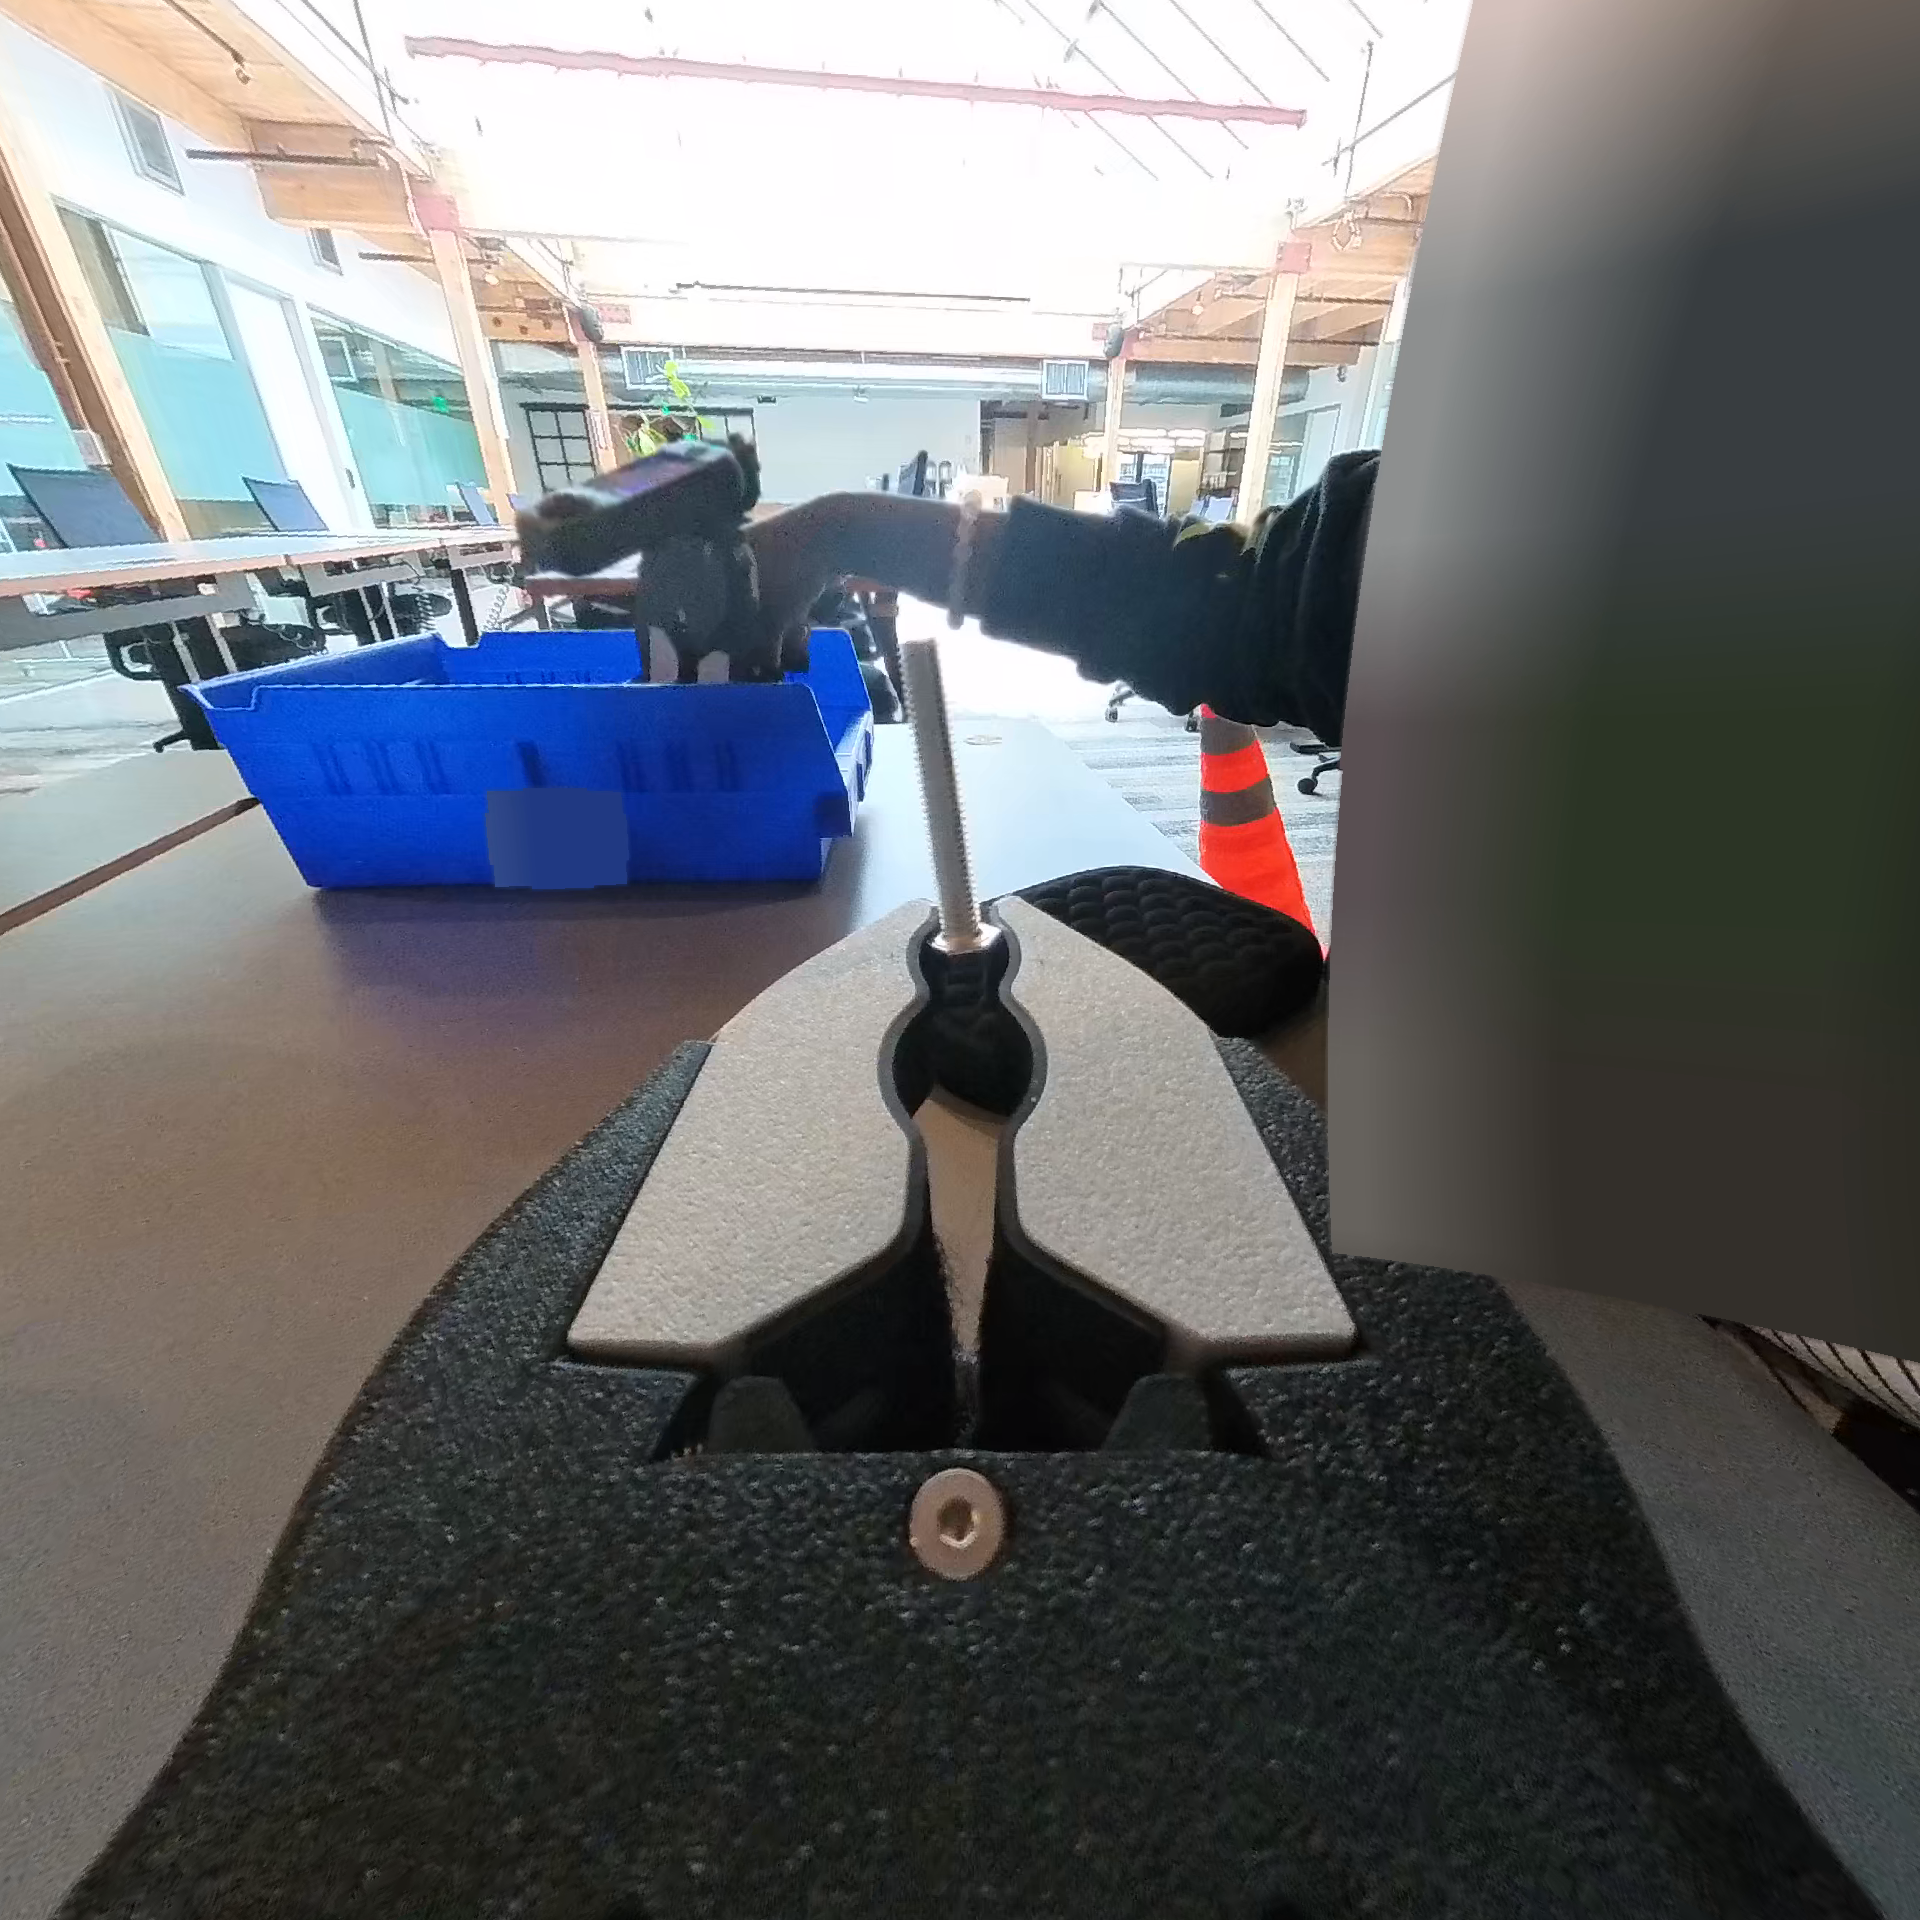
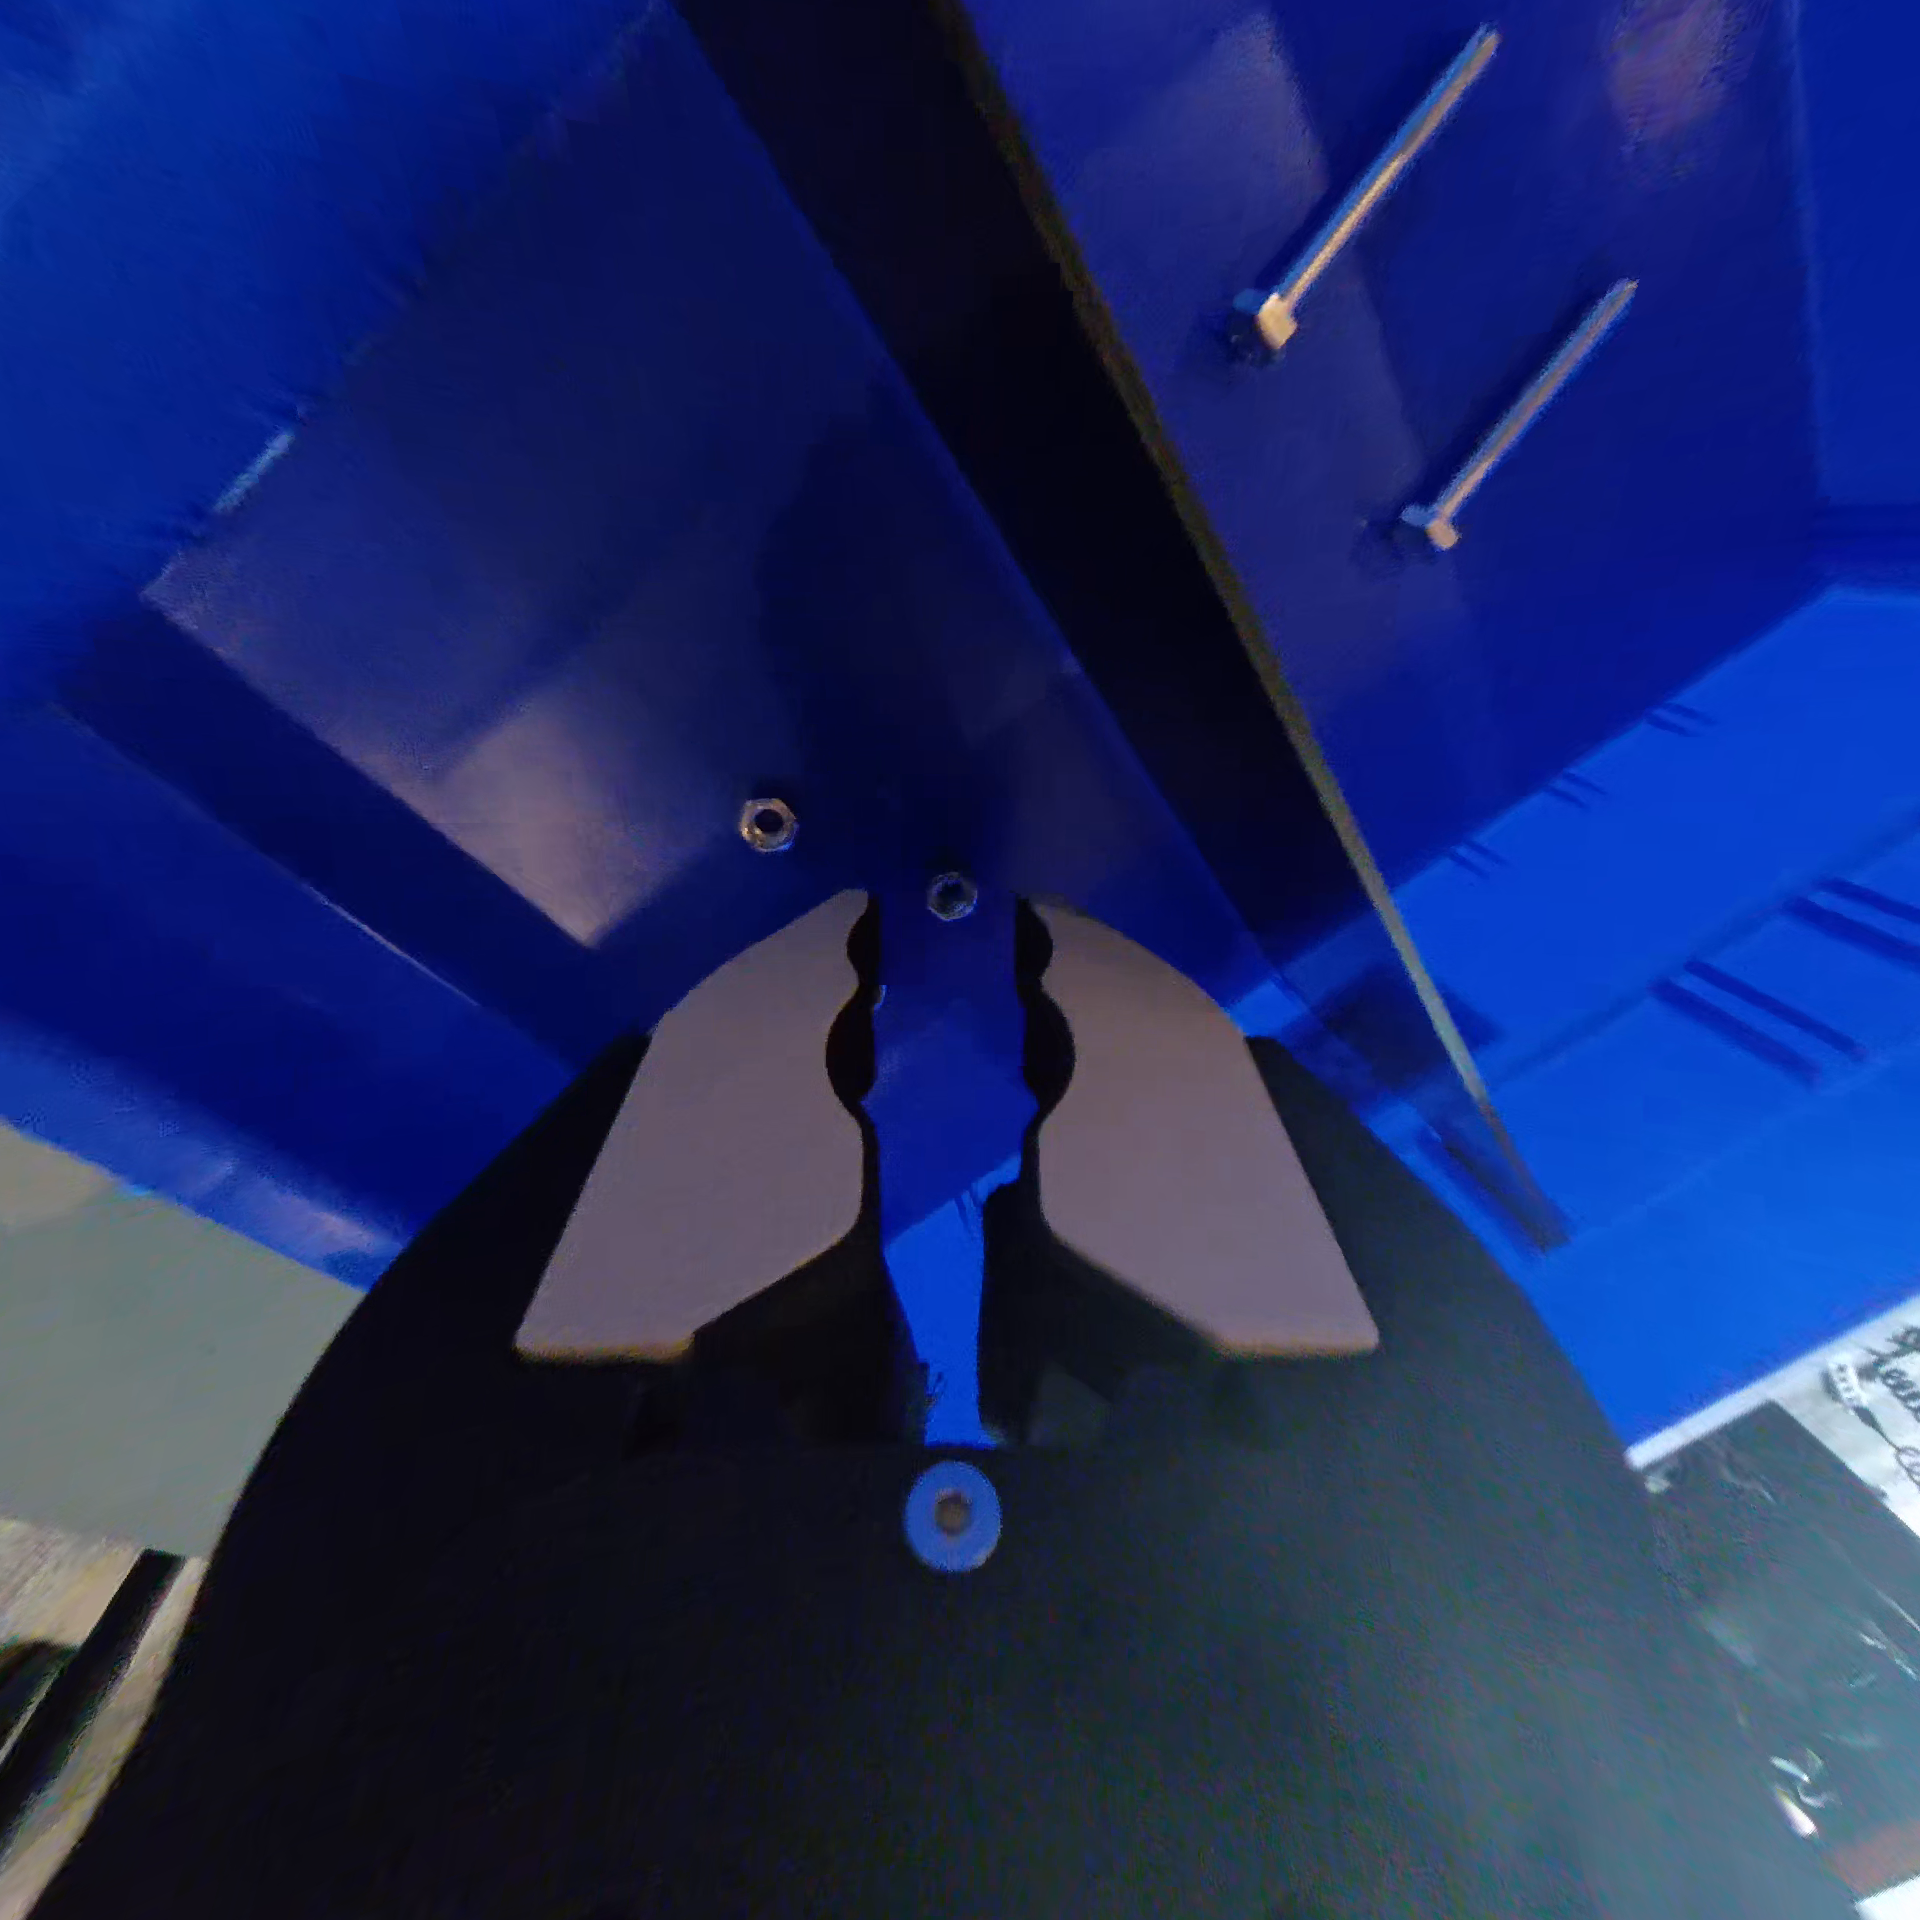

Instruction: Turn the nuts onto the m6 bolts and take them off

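We clamp the bolt [image 1: 938, 790] upright in the left gripper [image 1: 961, 928], thread exposed; the right gripper [image 2: 945, 920] fingers straddle, parted, a nut [image 2: 950, 895] in the blue bin [image 2: 1558, 831].

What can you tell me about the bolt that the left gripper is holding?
The bolt is a long, silvery metal one, threaded along all of its visible shank and bare of any nut. Its hex head sits clamped in the notch between the tips of the left gripper, so it stands nearly upright, tilted slightly left, above the dark table. Nothing else touches it.
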`<state>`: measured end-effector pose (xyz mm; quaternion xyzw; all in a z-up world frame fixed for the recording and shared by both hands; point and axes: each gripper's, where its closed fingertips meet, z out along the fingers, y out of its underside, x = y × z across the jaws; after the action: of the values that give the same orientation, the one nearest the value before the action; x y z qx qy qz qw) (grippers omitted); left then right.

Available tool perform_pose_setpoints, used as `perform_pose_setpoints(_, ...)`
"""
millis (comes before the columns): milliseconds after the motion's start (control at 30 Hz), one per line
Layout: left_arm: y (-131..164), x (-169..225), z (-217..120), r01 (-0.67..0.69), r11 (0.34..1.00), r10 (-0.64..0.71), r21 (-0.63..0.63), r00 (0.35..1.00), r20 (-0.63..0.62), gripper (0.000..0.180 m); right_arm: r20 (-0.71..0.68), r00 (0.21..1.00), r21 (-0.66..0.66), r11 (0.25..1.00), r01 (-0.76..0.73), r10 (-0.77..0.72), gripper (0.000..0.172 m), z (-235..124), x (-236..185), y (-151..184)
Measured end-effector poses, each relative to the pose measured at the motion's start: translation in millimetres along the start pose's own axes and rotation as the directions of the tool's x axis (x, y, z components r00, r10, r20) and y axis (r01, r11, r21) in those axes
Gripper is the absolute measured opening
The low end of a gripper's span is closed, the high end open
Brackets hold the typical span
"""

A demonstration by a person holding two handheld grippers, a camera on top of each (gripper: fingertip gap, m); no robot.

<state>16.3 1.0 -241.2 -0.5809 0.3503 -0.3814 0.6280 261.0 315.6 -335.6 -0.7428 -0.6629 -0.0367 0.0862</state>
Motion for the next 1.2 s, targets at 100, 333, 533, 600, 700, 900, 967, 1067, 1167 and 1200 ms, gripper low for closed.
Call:
perform_pose_setpoints(100,0.0,-1.1,0.0,-0.003,1.0,0.003,0.0,1.0,0.012,0.006,-0.072,0.997,0.105,0.994,-0.033,0.041,0.021,-29.5,4.2,-16.5)
perform_pose_setpoints(333,-1.4,-5.9,-0.4,0.004,1.0,-0.005,0.011,0.999,0.042,0.006,-0.017,0.997,0.753,0.656,0.058,-0.069,0.025,-160.3,-121.3,-155.3)
perform_pose_setpoints(533,-1.3,-5.2,-0.4,-0.006,1.0,0.005,0.01,0.999,0.045,0.006,0.147,0.906,0.908,0.417,0.035,-0.396,0.027,-181.8,-282.3,-222.4)
perform_pose_setpoints(600,-1.1,-4.5,-0.4,-0.009,1.0,0.008,0.009,0.999,0.044,0.006,0.177,0.882,0.902,0.431,0.032,-0.436,0.027,-167.3,-305.2,-234.0)
perform_pose_setpoints(700,-1.3,-3.6,-0.4,-0.011,1.0,0.01,0.009,0.999,0.041,0.006,0.245,0.845,0.901,0.435,-0.017,-0.475,0.024,-158.5,-323.0,-245.9)
perform_pose_setpoints(900,-2.0,-4.6,-1.3,-0.01,1.0,0.009,0.013,0.999,0.042,0.006,0.245,0.823,0.912,0.41,-0.016,-0.512,0.013,-157.6,-332.3,-253.9)
perform_pose_setpoints(967,-2.1,-4.9,-1.6,-0.01,1.0,0.009,0.014,0.999,0.043,0.006,0.225,0.825,0.916,0.401,0.003,-0.519,0.008,-156.5,-333.0,-255.3)
perform_pose_setpoints(1067,-4.1,-5.9,-2.3,-0.002,1.0,0.001,0.027,0.999,0.048,0.006,0.179,0.835,0.931,0.365,0.028,-0.52,0.005,-158.8,-332.5,-257.3)
perform_pose_setpoints(1167,-7.3,-7.7,-3.7,0.001,0.999,-0.004,0.041,0.998,0.061,0.026,0.144,0.857,0.939,0.34,0.039,-0.494,0.005,-167.2,-323.1,-257.8)
perform_pose_setpoints(1200,-5.5,-8.5,-3.4,0.001,1.0,-0.003,0.027,0.998,0.067,0.037,0.128,0.871,0.938,0.342,0.049,-0.474,0.005,-171.6,-313.4,-256.6)
